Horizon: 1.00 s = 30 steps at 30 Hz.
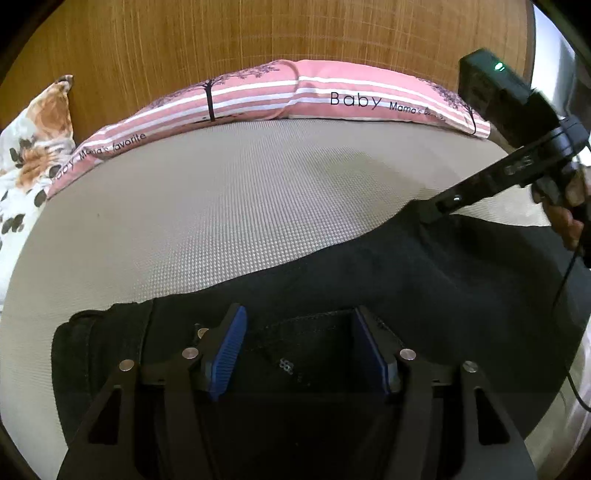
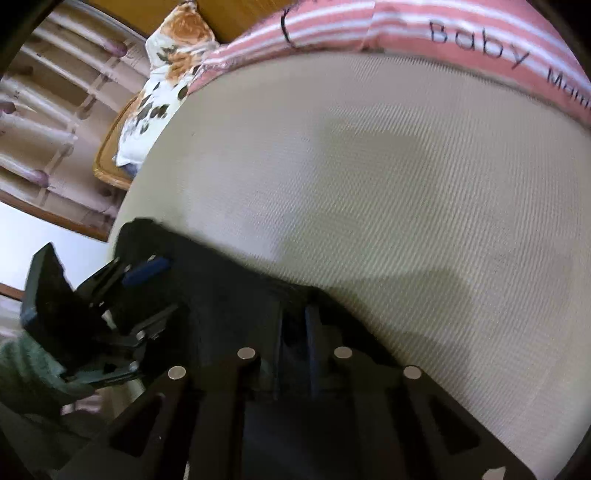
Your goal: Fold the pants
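Jaws of the left gripper (image 1: 297,345) are spread wide, blue pads hovering over the waistband end of the dark pants (image 1: 369,280), with nothing held between them. Jaws of the right gripper (image 2: 295,328) are drawn close together over a raised edge of the same fabric, apparently pinching it, though motion blur leaves the grip uncertain. The pants are laid across the near part of a beige textured mattress (image 1: 229,199), stretching from near left toward the right.

Judged from this, only one end is secured; if the right side is lifted or pulled while the left stays unclamped, the cloth may drag, bunch, or fold crookedly. A shallow pinch may also slip.

Farther away, a pink striped pillow (image 1: 332,96) lettered "Baby" is set along the far edge, a floral pillow (image 1: 33,147) at far left, before a wooden headboard (image 1: 221,33). Nothing is seen blocking the open mattress beyond the pants.
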### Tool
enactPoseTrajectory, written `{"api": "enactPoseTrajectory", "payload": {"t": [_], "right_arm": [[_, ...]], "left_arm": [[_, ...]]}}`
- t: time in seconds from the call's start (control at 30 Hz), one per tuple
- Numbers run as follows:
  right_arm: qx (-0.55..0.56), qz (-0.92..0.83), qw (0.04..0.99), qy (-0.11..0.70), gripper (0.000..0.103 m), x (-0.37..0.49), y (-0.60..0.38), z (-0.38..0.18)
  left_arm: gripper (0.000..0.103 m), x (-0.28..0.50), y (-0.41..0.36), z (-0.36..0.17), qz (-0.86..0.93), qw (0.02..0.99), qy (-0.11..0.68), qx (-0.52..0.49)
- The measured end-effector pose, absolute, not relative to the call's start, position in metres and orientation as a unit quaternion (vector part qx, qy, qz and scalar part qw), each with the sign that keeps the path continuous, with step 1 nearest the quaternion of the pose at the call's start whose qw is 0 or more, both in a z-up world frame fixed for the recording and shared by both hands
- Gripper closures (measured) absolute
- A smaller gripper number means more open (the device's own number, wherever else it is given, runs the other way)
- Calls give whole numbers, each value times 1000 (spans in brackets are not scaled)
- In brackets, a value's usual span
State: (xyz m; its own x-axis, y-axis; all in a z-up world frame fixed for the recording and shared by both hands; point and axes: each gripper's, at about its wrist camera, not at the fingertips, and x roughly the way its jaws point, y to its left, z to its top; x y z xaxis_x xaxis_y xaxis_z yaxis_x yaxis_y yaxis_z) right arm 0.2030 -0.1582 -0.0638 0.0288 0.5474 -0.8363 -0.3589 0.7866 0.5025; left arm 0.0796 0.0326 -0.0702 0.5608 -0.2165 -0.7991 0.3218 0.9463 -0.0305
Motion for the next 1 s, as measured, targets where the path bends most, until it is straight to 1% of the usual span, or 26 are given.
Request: {"api": "enactPoseTrajectory", "payload": {"t": [0.07, 0.13, 0.2, 0.23, 0.27, 0.3, 0.33, 0.43, 0.53, 0.63, 0.7, 0.8, 0.9, 0.97, 1.0], "right_arm": [[84, 299, 716, 625, 97, 206, -162, -76], [76, 297, 728, 613, 97, 202, -162, -76], [72, 290, 734, 610, 94, 203, -157, -75], [66, 290, 737, 607, 88, 201, -157, -71], [63, 285, 742, 603, 75, 199, -160, -66], [65, 275, 751, 597, 72, 199, -161, -59], [79, 263, 768, 579, 71, 194, -170, -46], [100, 246, 789, 554, 71, 178, -190, -20], [82, 221, 797, 555, 71, 157, -205, -11], [71, 192, 792, 575, 71, 133, -225, -22], [74, 178, 788, 585, 72, 125, -233, -32], [86, 156, 785, 593, 73, 118, -244, -50], [86, 144, 792, 587, 80, 118, -249, -58], [76, 128, 802, 579, 88, 122, -252, -61], [77, 125, 804, 577, 88, 123, -255, -63]], "left_arm": [[42, 77, 33, -73, -156, 883, 439, 65], [42, 76, 32, -73, -156, 883, 436, 74], [42, 78, 30, -72, -151, 880, 444, 75], [42, 80, 28, -68, -146, 878, 450, 75], [42, 82, 25, -63, -141, 878, 452, 72], [42, 84, 22, -57, -138, 879, 452, 69], [42, 84, 19, -50, -145, 880, 447, 64], [42, 84, -1, -28, -183, 887, 419, 61], [40, 85, -33, -18, -234, 881, 404, 72], [40, 92, -71, -32, -266, 864, 417, 97], [40, 101, -90, -48, -271, 849, 443, 99], [40, 118, -104, -62, -253, 848, 454, 106], [40, 140, -106, -75, -207, 857, 456, 117], [40, 155, -102, -85, -199, 852, 475, 91], [40, 158, -100, -86, -199, 853, 476, 81]]}}
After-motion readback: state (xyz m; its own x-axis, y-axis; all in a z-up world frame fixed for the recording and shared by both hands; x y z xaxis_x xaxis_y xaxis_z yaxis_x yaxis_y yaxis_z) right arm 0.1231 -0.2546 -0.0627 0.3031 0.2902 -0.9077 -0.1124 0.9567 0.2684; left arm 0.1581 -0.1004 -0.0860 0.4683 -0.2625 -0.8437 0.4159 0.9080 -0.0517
